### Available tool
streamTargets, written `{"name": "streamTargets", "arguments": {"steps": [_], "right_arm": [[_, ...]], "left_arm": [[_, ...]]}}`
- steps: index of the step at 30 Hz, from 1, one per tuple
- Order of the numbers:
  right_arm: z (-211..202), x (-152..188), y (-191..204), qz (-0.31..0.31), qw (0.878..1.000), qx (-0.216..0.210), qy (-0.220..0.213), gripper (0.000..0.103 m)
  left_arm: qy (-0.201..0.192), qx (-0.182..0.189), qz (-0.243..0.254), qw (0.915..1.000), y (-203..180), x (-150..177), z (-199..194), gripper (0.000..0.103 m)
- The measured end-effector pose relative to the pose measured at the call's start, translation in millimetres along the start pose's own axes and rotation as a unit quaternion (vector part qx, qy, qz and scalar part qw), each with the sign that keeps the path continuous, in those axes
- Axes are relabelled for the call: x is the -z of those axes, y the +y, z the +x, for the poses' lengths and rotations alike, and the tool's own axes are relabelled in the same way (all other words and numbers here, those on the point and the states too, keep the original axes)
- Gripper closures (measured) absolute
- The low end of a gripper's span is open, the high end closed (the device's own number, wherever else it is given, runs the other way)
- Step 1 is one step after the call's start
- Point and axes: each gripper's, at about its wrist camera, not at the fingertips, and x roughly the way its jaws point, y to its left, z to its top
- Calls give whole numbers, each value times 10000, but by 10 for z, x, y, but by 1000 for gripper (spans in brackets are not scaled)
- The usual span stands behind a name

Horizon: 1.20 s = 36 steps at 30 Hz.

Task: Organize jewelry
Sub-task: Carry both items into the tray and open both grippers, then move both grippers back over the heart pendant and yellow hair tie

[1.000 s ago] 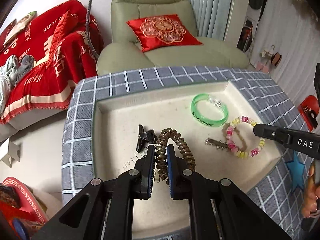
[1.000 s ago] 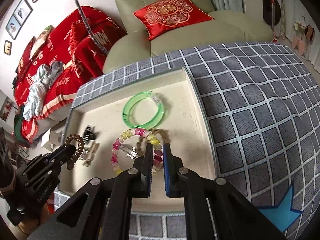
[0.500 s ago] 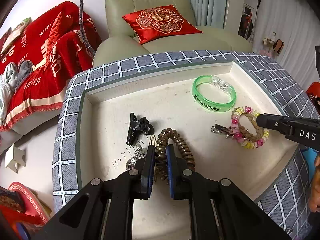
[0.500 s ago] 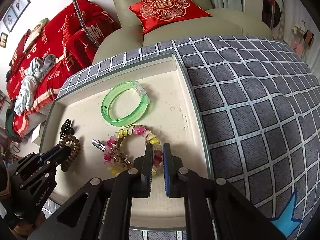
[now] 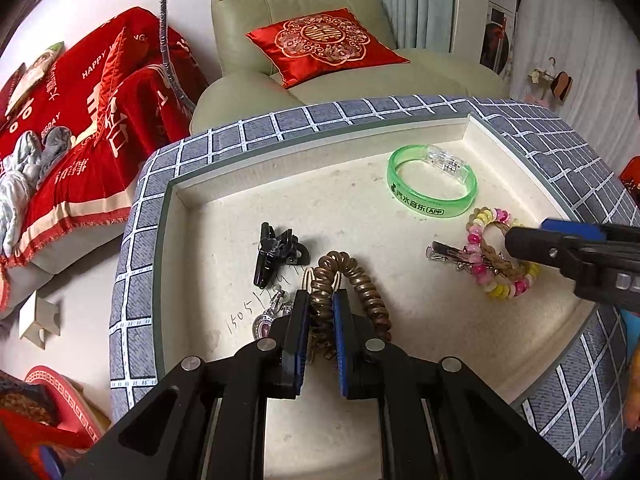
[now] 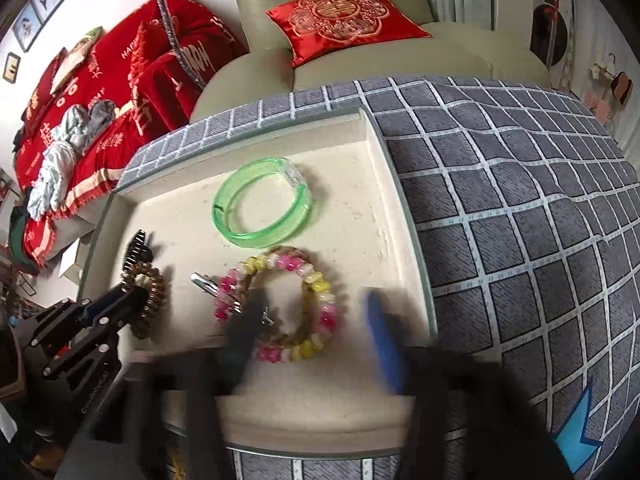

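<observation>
A cream tray (image 5: 360,196) holds the jewelry. My left gripper (image 5: 321,302) is shut on a brown spiral hair tie (image 5: 360,284), seen in the right wrist view (image 6: 150,300) too. My right gripper (image 6: 312,312) is open and blurred, its jaws spread to either side of a pink and yellow bead bracelet (image 6: 280,304) lying over a braided brown band. The bracelet also shows in the left wrist view (image 5: 496,260), with the right gripper (image 5: 532,240) over it. A silver hair clip (image 5: 444,252) lies by the bracelet. A green bangle (image 5: 432,184) lies behind.
A black claw clip (image 5: 276,252) and a small pendant (image 5: 268,316) lie left of the hair tie. The tray sits on a grey checked cloth (image 6: 520,220). A green armchair with a red cushion (image 5: 324,44) and a red-covered sofa (image 5: 80,120) stand beyond.
My right gripper has opened wide around the bead bracelet; it was shut before. My left gripper stays shut on the hair tie, and both views have drawn closer to the tray.
</observation>
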Motion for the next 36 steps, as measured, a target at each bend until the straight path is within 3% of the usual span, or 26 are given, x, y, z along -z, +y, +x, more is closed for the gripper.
{"name": "streamTargets", "arguments": {"steps": [15,16,17,18,20,27,29,36], "right_arm": [[-505,136,5,192,9984,-296,-452,36],[-531,154,-3,211,9982,-308,-462,36],[-557,170,-10,228,9981,-326,-466,36],[-571,180,-15,232,9981,-330,-468,36],[-609,207,-29,235,9980,-320,-484,36],[-653,290,-25,260,9981,-336,-442,33],[-692,332,-13,250,9979,-386,-455,23],[-829,508,34,262,9974,-495,-460,22]], "left_arm": [[-60,-119,-57,9999,54,-6,-65,74],[-57,-114,-76,9999,62,-10,-66,60],[-58,-117,-86,9999,63,-10,-68,39],[-108,-196,-131,9997,73,-13,-89,0],[-398,-263,-172,9987,85,-11,-181,0],[-566,-265,-56,9980,84,-24,-354,0],[-648,-279,-16,9975,88,13,-442,0],[-777,-154,5,9969,95,260,-768,0]]}}
